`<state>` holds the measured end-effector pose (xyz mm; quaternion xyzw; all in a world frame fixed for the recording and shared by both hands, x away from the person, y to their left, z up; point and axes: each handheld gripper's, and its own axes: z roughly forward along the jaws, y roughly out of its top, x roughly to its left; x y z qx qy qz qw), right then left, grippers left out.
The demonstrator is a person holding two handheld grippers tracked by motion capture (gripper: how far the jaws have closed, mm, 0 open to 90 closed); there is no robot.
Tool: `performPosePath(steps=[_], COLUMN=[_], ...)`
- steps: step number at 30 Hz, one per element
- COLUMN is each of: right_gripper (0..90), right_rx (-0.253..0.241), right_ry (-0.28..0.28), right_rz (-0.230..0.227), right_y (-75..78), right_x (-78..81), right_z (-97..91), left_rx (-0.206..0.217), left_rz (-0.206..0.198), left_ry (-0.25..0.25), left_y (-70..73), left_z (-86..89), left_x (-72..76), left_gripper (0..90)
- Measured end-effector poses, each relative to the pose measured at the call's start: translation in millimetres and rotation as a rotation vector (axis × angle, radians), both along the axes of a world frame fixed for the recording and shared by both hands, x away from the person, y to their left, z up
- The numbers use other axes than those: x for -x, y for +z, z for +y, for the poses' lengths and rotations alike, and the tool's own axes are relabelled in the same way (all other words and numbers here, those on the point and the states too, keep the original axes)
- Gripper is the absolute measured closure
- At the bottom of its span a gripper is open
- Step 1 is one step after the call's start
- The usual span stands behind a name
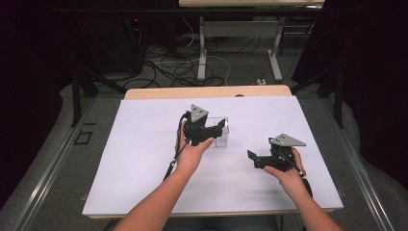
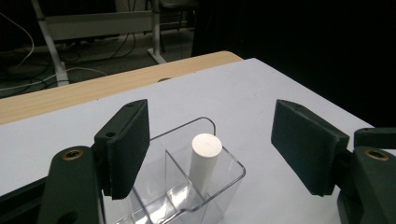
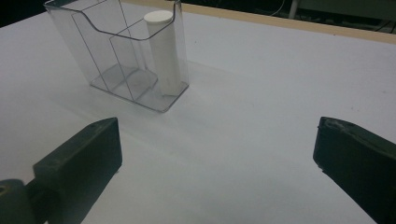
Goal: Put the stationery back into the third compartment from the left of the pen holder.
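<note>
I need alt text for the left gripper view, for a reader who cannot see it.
A white cylinder stands upright in one compartment of a clear plastic holder on a white table. The left gripper is open, one black jaw on each side of the holder.

Both forearms are bare, no sleeves. Each black handheld gripper, the left gripper [image 1: 219, 126] and the right gripper [image 1: 251, 157], carries a grey three-cornered plate, ribbed pads [image 2: 133, 144], brass-ringed screws, and a trailing black cable.
</note>
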<state>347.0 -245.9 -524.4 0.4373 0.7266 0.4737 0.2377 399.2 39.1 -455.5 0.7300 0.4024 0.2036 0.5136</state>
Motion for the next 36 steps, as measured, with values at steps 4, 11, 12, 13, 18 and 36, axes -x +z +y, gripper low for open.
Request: performPosePath(steps=[4, 11, 12, 13, 18, 36], right_gripper=[0.8, 0.9, 0.9, 0.9, 0.9, 0.9], right_rx=[-0.005, 0.0, 0.004, 0.002, 0.004, 0.012], right_ry=[-0.012, -0.01, -0.009, -0.011, -0.011, -0.022], right_rz=[0.002, 0.004, 0.004, 0.005, 0.006, 0.011], right_y=[-0.2, -0.2, -0.3, -0.3, -1.1, -2.5], right_x=[0.3, 0.1, 0.0, 0.0, -0.3, -0.6], right_z=[0.2, -1.5, -1.8, -1.5, -1.2, -0.2], left_rx=[0.011, 0.021, 0.013, 0.017, 0.028, -0.001], left_rz=[0.016, 0.041, 0.038, 0.039, 0.065, 0.161], left_ry=[0.007, 0.056, 0.064, 0.071, 0.11, 0.21], left_y=[5.4, 4.4, 3.9, 3.0, -3.5, -36.3], left_z=[16.9, 52.2, 58.0, 63.3, 90.4, 164.0], left_x=[4.9, 13.9, 14.7, 15.4, 20.8, 42.0], left_gripper=[27.8, 24.4, 23.8, 23.1, 21.0, 14.3])
